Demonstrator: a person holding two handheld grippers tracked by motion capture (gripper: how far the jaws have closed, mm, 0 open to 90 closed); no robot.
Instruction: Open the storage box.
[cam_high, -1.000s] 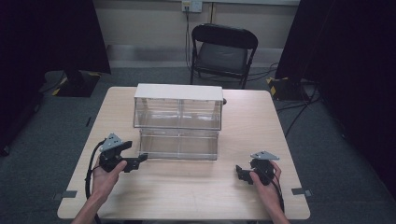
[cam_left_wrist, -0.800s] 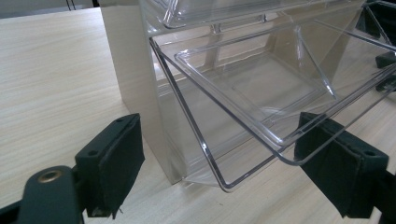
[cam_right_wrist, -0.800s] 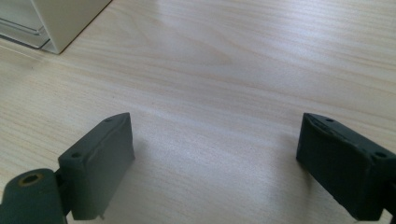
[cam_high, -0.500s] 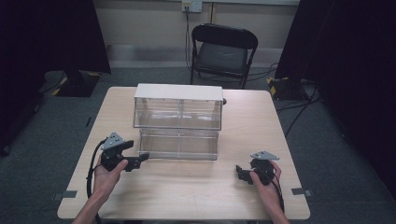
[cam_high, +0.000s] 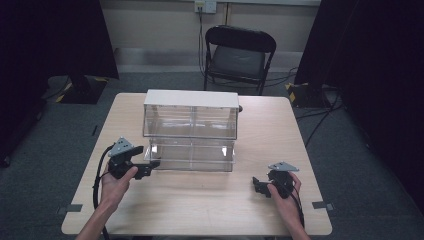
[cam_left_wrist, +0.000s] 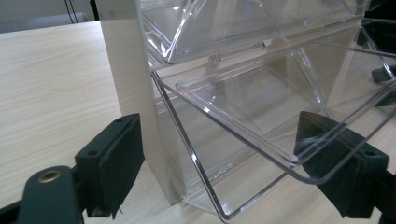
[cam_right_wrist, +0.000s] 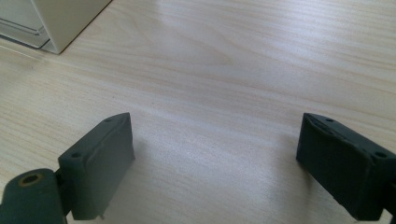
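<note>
Change: almost none; against the frames from a second ago, both hands sit where they were and the lower drawer is pulled out just as far.
Organizer: clear two-tier drawer unit with a white top, standing at the middle of the table.
Lower drawer: tilted open toward the person, its front lip hanging out past the unit's frame; the upper drawer is shut.
Left gripper: at the unit's front left corner, jaws set apart and straddling that corner; one jaw is outside the white side wall, the other at the drawer's clear lip. No pad visibly presses, so I read it as open around the corner, not clamped.
Right gripper: resting low on the table near the right front edge, well apart from the organizer, jaws spread wide with bare wood between them.
Meaning: a pause, I judge; the drawer stands open and nothing is yet going in or out.
Likely next: either push the drawer home or bring the right gripper in.
</note>
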